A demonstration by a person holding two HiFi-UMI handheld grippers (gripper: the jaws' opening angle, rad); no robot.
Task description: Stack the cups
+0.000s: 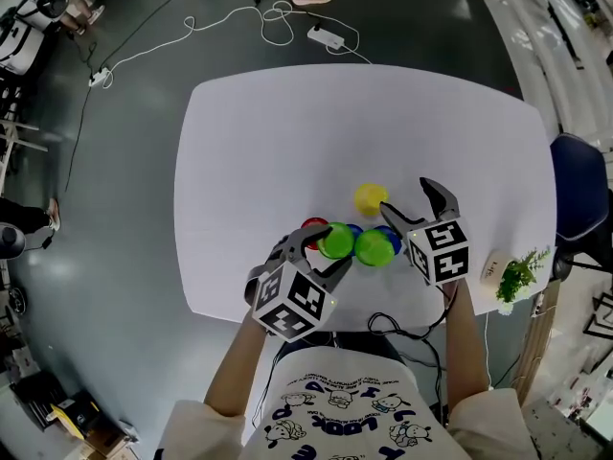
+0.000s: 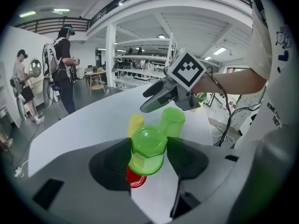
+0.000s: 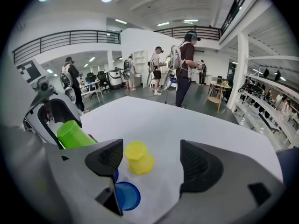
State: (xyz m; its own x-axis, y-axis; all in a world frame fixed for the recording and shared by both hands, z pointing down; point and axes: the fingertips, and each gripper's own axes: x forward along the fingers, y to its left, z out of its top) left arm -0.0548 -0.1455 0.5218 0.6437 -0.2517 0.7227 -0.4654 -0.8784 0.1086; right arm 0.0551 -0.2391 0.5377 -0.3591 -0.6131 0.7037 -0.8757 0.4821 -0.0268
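My left gripper (image 2: 148,158) is shut on a light green cup (image 2: 148,146), held bottom-up and tilted above a red cup (image 2: 136,180) on the white table (image 1: 287,132). In the head view this green cup (image 1: 336,241) sits between the left gripper's (image 1: 324,250) fingers, beside the red cup (image 1: 313,226). A second green cup (image 1: 375,247) stands just right of it, with blue cups (image 1: 390,234) at its edge. My right gripper (image 3: 152,160) is open and holds nothing; an upturned yellow cup (image 3: 138,157) stands on the table ahead of its jaws. A blue cup (image 3: 127,195) lies by its left jaw.
A small potted plant (image 1: 517,276) and a white card stand at the table's right front corner. A blue chair (image 1: 579,185) is beyond the right edge. Cables and a power strip (image 1: 328,36) lie on the floor behind the table. People stand far off in the hall.
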